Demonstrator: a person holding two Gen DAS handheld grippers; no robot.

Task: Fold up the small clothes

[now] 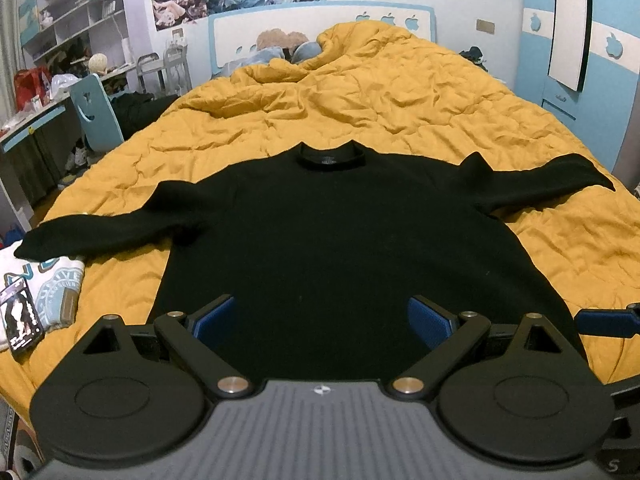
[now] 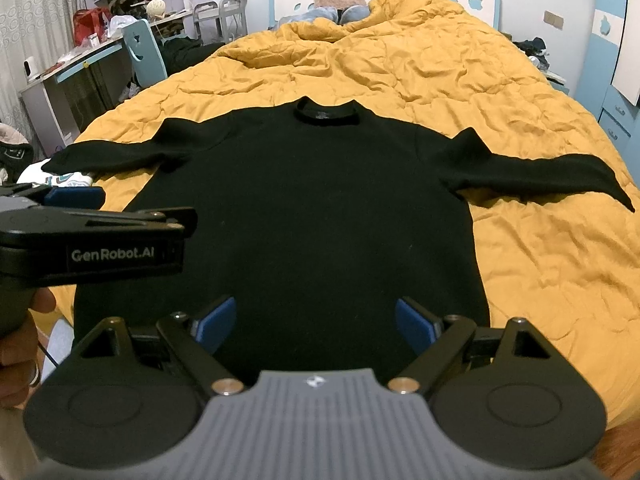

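Note:
A black long-sleeved sweater [image 1: 320, 232] lies flat on the yellow quilt [image 1: 360, 96], collar [image 1: 330, 156] far, both sleeves spread out sideways. It also shows in the right wrist view [image 2: 312, 208]. My left gripper [image 1: 322, 320] is open and empty above the sweater's near hem. My right gripper [image 2: 314, 322] is open and empty above the hem too. The left gripper's body [image 2: 92, 236] shows at the left of the right wrist view. A blue fingertip of the right gripper [image 1: 604, 322] shows at the right edge of the left wrist view.
A folded white patterned garment [image 1: 52, 288] with a card on it lies under the left sleeve's end, by the bed's left edge. A blue chair [image 1: 96, 116] and a desk [image 2: 72, 76] stand left of the bed. Pillows and a headboard [image 1: 320, 24] are at the far end.

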